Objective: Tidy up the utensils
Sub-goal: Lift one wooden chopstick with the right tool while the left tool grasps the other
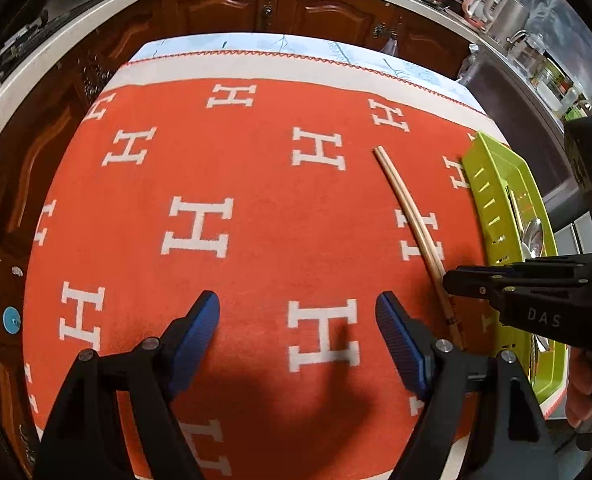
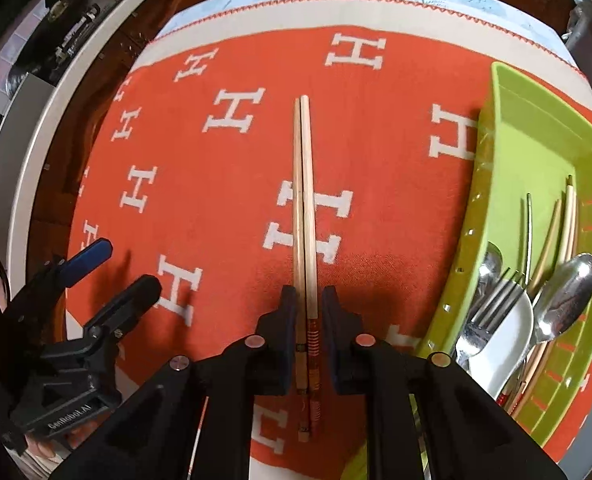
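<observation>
Right gripper (image 2: 308, 322) fingers nearly closed around a pair of chopsticks (image 2: 304, 200) lying on the orange-clothed surface (image 2: 231, 200), beside the green tray (image 2: 508, 128) of cutlery. Left gripper (image 1: 298, 312) spread wide, empty, above bare cloth.

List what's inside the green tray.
Green tray holds a fork, metal spoons, a white spoon and chopsticks. Handles are overlapped; anything beneath is hidden.

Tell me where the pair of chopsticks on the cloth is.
In the right wrist view the chopsticks lie mid-frame on the orange cloth, left of the green tray, their decorated ends between the right hand-held gripper fingers.
</observation>
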`<action>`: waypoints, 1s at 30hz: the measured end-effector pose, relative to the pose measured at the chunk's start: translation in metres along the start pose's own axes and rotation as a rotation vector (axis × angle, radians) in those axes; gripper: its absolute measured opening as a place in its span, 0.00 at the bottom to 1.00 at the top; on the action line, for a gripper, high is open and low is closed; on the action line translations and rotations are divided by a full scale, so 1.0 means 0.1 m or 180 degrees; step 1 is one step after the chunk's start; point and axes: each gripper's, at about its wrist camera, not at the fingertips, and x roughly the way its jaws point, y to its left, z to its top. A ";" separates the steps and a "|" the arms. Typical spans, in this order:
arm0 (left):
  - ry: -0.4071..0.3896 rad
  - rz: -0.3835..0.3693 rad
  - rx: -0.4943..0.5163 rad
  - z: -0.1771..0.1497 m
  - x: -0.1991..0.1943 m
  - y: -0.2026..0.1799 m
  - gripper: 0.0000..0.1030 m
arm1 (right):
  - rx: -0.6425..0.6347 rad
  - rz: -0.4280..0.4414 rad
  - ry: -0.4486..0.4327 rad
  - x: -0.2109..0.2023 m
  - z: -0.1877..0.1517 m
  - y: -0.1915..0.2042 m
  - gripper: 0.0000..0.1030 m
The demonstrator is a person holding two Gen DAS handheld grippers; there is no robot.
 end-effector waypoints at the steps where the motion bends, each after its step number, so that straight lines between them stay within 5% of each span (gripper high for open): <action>1: 0.0012 -0.0006 -0.0007 0.00 0.01 0.01 0.76 | -0.0007 -0.0009 0.0013 0.03 0.01 0.02 0.09; 11: 0.0037 -0.0025 0.0041 0.00 0.07 -0.03 0.76 | -0.0223 -0.0181 0.0105 0.13 0.03 0.11 0.07; 20: 0.0046 -0.0048 0.0065 -0.01 0.07 -0.10 0.76 | -0.0521 -0.0437 -0.0011 0.16 -0.04 0.30 0.14; 24: 0.0026 -0.0097 0.0049 -0.01 0.05 -0.11 0.76 | -0.0540 -0.0453 -0.0179 0.14 -0.11 0.31 0.08; 30: 0.0030 -0.0128 0.0068 0.01 0.04 -0.18 0.76 | -0.0150 -0.0041 -0.0303 0.01 -0.22 0.10 0.05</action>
